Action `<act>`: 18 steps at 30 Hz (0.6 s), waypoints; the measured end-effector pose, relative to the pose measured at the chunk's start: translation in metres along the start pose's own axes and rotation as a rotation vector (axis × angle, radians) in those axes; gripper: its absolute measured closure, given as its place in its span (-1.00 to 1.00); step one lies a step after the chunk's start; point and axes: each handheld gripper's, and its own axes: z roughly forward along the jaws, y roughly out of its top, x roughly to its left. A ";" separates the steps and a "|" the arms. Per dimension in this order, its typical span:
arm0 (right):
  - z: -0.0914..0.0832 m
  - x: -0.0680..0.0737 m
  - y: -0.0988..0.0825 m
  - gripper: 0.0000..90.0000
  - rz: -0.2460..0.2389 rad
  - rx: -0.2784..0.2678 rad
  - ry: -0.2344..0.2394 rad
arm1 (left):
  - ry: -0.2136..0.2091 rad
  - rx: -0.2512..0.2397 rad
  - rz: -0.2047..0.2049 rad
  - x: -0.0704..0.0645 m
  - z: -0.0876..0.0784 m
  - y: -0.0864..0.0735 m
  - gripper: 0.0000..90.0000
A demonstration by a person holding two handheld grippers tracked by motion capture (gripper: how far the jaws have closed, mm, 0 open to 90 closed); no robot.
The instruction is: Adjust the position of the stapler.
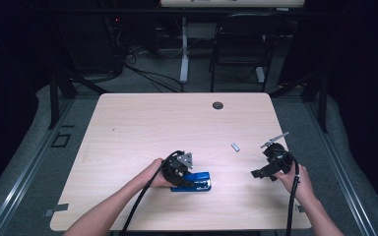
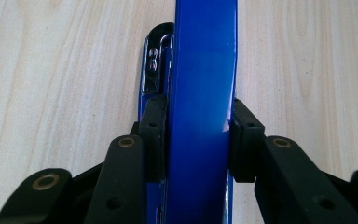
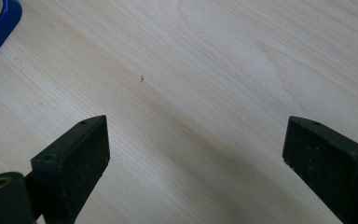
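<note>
Table [image 1: 142,123]: pale wood.
Left gripper [image 1: 181,172]: clamped on blue stapler [image 2: 200,102].
Right gripper [image 3: 196,154]: released, apart.
Left: staple strip [image 1: 235,147] untouched.

The stapler [image 2: 203,112] has a glossy, smooth blue shell with a shiny metal part beside it. The bench [image 1: 142,123] is pale matt wood grain. The left claw [image 2: 198,135] pads look matt black and finely rough.

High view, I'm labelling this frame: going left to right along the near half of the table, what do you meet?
Left gripper, clamped on the blue stapler → small grey strip of staples → right gripper, jaws open and empty above the table.
</note>
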 end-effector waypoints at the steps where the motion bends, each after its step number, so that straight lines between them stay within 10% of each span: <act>1: 0.000 0.000 0.000 -0.85 0.001 0.002 0.001 | -0.002 -0.002 0.000 0.000 0.000 0.000 0.45; 18: 0.001 0.004 0.001 -0.84 -0.006 -0.005 -0.003 | -0.014 -0.006 -0.010 -0.006 0.002 0.002 0.45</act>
